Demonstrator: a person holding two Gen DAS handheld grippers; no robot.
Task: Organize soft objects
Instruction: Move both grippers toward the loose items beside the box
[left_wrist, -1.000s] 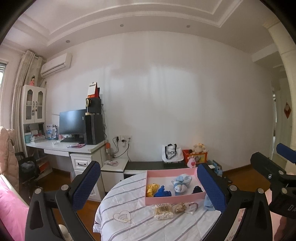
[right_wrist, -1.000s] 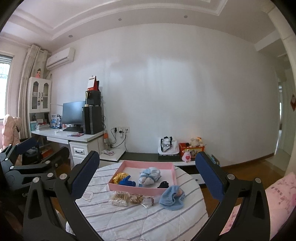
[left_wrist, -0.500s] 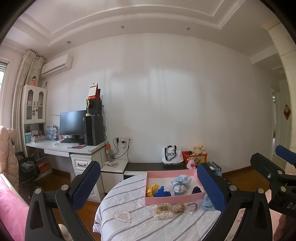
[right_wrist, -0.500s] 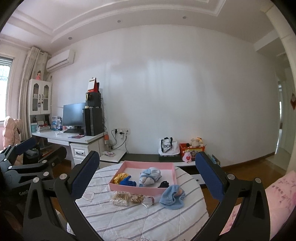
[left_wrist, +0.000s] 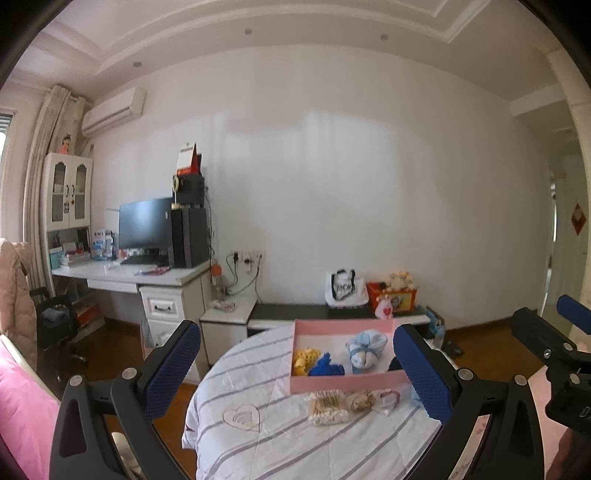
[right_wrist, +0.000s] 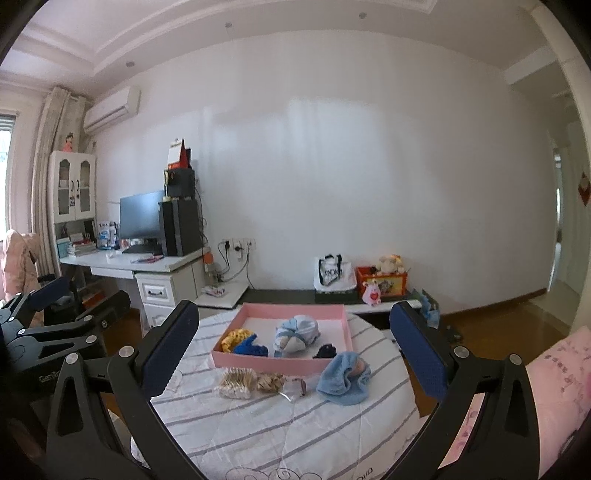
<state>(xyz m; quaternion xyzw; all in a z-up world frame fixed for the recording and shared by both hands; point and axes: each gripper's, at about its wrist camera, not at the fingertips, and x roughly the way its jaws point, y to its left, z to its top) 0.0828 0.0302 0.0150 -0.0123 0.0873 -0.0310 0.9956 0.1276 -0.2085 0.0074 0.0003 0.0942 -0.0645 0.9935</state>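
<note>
1. Both grippers, left and right, gape wide, holding nothing
2. Soft blue cloth lies crumpled on striped table, touching pink tray
3. Tray holds yellow, blue, pale bundles

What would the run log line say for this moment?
left hand-held gripper: open, empty | right hand-held gripper: open, empty | pink tray: holds four soft items | blue cloth: on table outside tray
</note>
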